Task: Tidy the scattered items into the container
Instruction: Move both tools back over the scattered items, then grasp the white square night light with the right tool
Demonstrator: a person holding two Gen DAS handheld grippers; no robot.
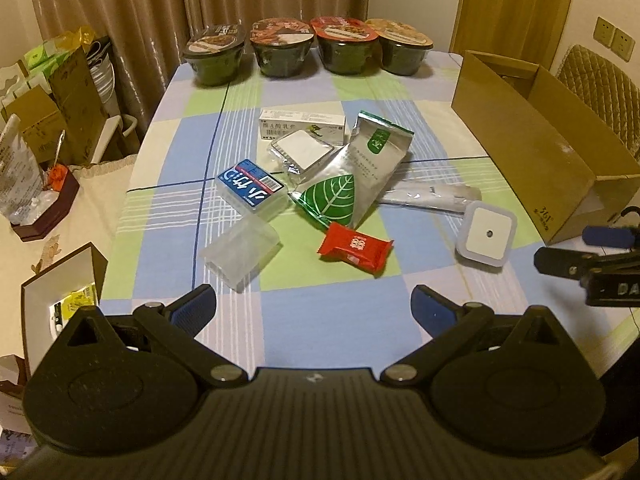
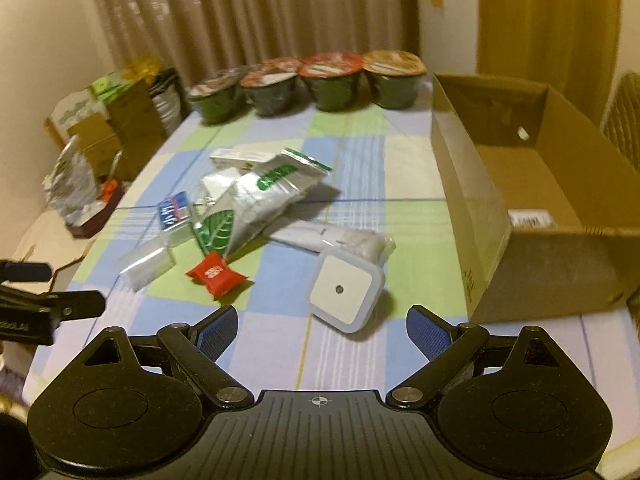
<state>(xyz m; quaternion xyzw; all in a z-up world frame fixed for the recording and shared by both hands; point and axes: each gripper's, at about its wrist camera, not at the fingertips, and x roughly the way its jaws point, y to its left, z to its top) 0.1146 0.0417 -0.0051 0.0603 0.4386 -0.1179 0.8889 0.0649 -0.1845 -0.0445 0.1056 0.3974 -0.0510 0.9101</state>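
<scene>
On table: cardboard box [image 2: 532, 200] holds a white label | both tongs [image 1: 314, 306] [image 2: 322, 330] agape, empty

A home dining room: checked tablecloth [image 1: 304, 280], instant noodle bowls [image 1: 280, 50], beige curtains [image 1: 160, 0], quilted chair back [image 1: 596, 80].

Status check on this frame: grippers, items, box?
Left gripper and right gripper open, empty. Items scattered on tablecloth; night light nearest right gripper. Cardboard box open, path clear.
</scene>
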